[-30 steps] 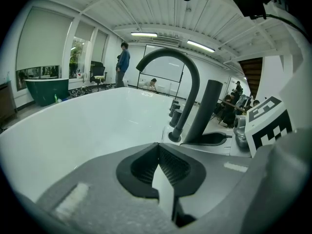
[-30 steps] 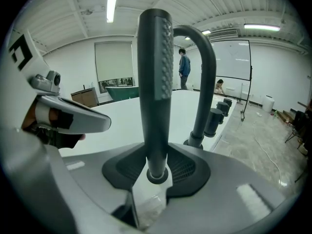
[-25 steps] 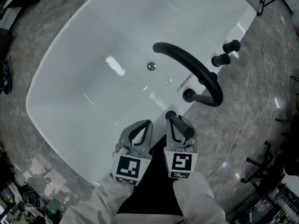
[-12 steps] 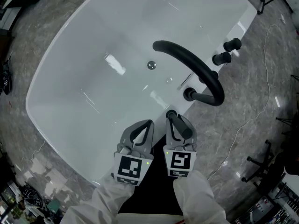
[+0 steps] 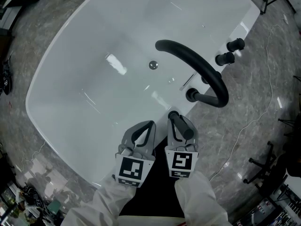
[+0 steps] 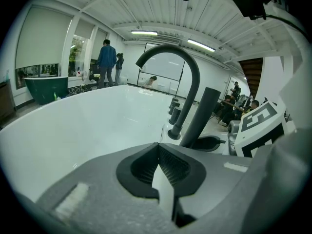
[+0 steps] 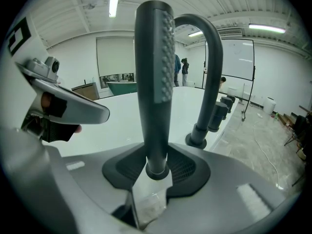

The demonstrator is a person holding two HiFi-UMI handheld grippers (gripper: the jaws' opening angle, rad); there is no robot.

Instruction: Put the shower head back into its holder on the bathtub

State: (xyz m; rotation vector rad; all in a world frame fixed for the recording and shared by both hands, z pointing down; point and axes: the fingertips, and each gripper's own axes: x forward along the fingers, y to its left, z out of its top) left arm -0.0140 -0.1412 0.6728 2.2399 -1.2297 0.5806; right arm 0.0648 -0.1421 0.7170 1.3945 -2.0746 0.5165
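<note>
At the near rim of the bathtub point(image 5: 61, 126), the shower head point(image 7: 155, 72) stands upright with its foot at the holder point(image 7: 157, 171).

The right gripper point(image 5: 180, 122) has its jaws part-way open and closed on the lower stem of the black wand, just beside the arched faucet spout point(image 5: 197, 65). The left gripper point(image 6: 157, 149) waits alongside with its jaws together and nothing between them. The seating step looks all but finished, since the stem appears to meet the round collar squarely. How deep it sits cannot be told. The next move likely calls for a gentle downward check, then opening the right jaws and drawing straight back without tipping the wand.
</note>
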